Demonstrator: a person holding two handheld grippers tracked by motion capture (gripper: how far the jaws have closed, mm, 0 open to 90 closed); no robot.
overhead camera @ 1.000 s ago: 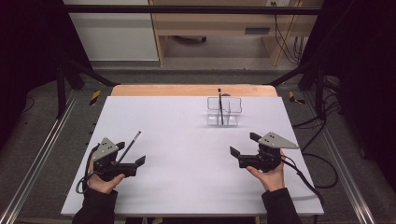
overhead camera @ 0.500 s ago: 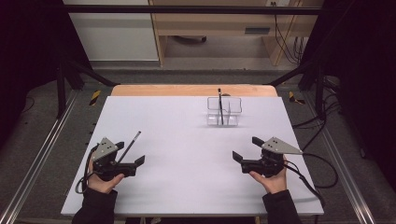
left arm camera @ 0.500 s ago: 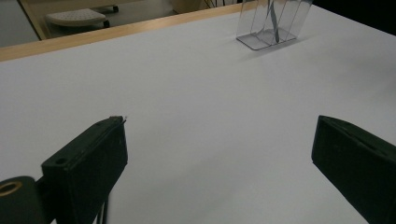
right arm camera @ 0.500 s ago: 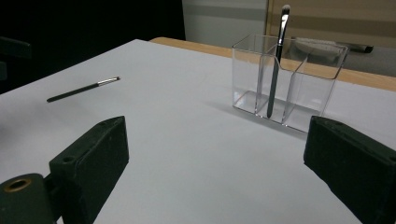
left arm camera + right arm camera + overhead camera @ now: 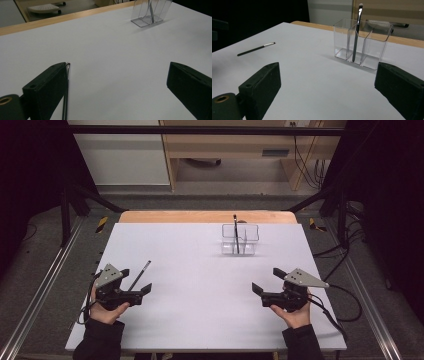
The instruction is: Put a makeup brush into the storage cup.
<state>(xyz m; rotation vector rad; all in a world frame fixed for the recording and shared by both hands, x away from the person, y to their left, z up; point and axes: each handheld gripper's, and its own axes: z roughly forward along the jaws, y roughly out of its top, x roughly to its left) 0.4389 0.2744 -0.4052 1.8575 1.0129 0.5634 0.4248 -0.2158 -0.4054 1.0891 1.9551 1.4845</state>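
grey floor [image 5: 200, 200], wooden bench [image 5: 235, 142], dark surrounds

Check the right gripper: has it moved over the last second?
Yes. The right gripper has drawn back toward the person's edge of the table, farther from the clear holder, jaws open.

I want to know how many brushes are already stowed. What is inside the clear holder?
The clear holder has one brush standing upright in it, head up above the rim. Through its see-through walls the other compartments look empty.
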